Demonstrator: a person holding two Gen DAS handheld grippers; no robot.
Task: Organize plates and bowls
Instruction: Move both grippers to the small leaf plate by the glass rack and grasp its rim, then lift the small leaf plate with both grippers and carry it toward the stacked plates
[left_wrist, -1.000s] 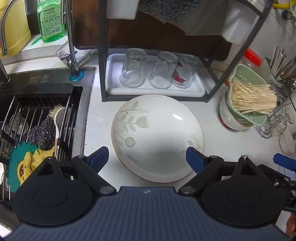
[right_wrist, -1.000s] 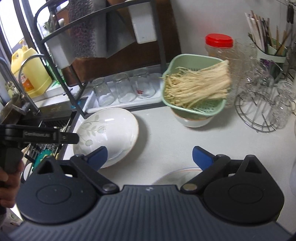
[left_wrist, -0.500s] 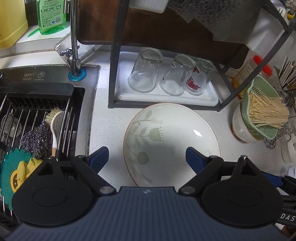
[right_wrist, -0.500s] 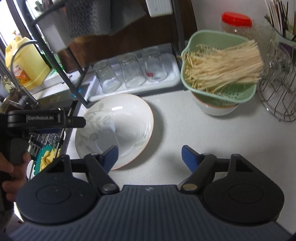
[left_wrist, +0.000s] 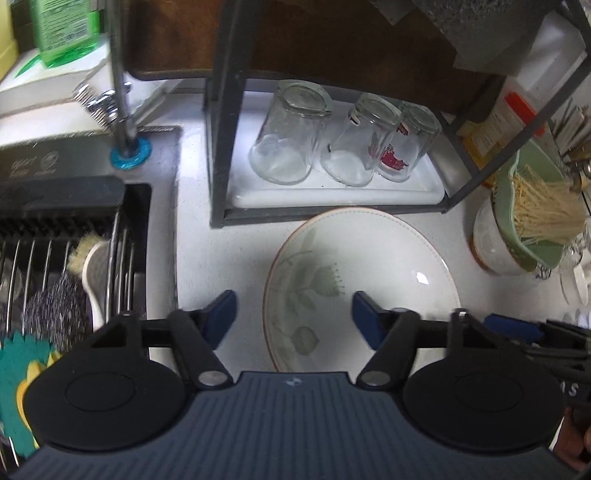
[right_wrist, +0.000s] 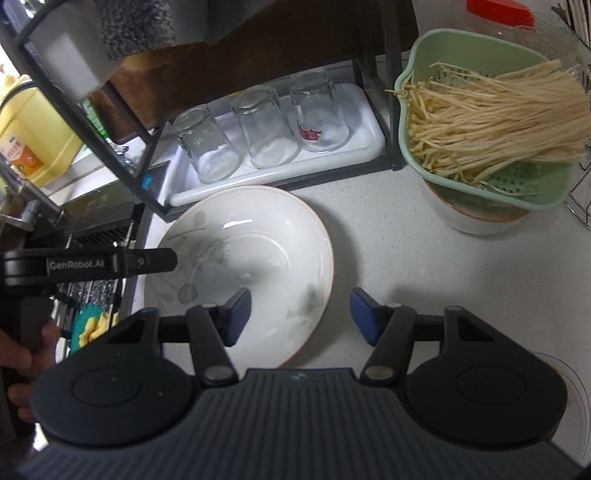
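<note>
A wide white bowl with a green leaf pattern (left_wrist: 369, 280) sits on the white counter in front of the black rack; it also shows in the right wrist view (right_wrist: 258, 251). My left gripper (left_wrist: 291, 314) is open and empty, its jaws straddling the bowl's left rim. My right gripper (right_wrist: 299, 314) is open and empty, its jaws on either side of the bowl's right rim. The left gripper's body (right_wrist: 92, 262) shows at the bowl's left side. A white plate's edge (right_wrist: 576, 398) peeks out at the lower right.
A black rack (left_wrist: 225, 147) holds a white tray with three upturned glasses (left_wrist: 291, 136). A green colander of enoki mushrooms (right_wrist: 491, 122) sits on a white bowl at the right. The sink (left_wrist: 74, 236) with a wire basket, scrubbers and tap lies left.
Both grippers have moved toward the bowl. The left gripper has shifted left so the bowl sits right of its centre. The right gripper has come down over the bowl's right rim.
</note>
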